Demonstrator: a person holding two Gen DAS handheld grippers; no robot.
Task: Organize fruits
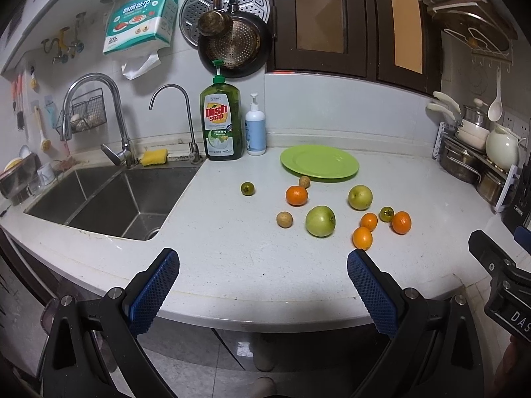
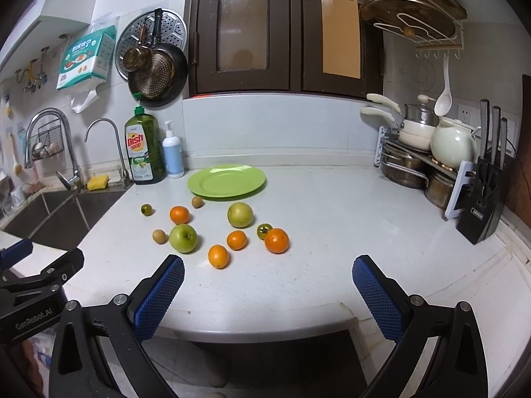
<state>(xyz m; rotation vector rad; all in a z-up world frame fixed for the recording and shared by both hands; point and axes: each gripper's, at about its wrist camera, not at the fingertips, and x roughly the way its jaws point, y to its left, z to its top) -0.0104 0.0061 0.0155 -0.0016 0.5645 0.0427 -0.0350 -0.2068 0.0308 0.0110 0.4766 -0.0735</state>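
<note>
An empty green plate [image 1: 319,165] [image 2: 226,180] lies at the back of the white counter. In front of it lie loose fruits: two green apples [image 1: 320,221] [image 2: 183,238], several oranges [image 1: 296,195] [image 2: 276,240], two small brown fruits [image 1: 284,219] [image 2: 159,236] and two small dark green fruits [image 1: 247,188] [image 2: 264,231]. My left gripper [image 1: 264,265] is open and empty above the counter's front edge, short of the fruits. My right gripper [image 2: 268,272] is open and empty, also at the front edge, right of the fruits.
A steel sink [image 1: 109,200] with two taps is on the left. A dish soap bottle [image 1: 220,122] and a white pump bottle [image 1: 255,129] stand behind the plate. A pot rack [image 2: 421,159] and a knife block [image 2: 486,199] stand at the right.
</note>
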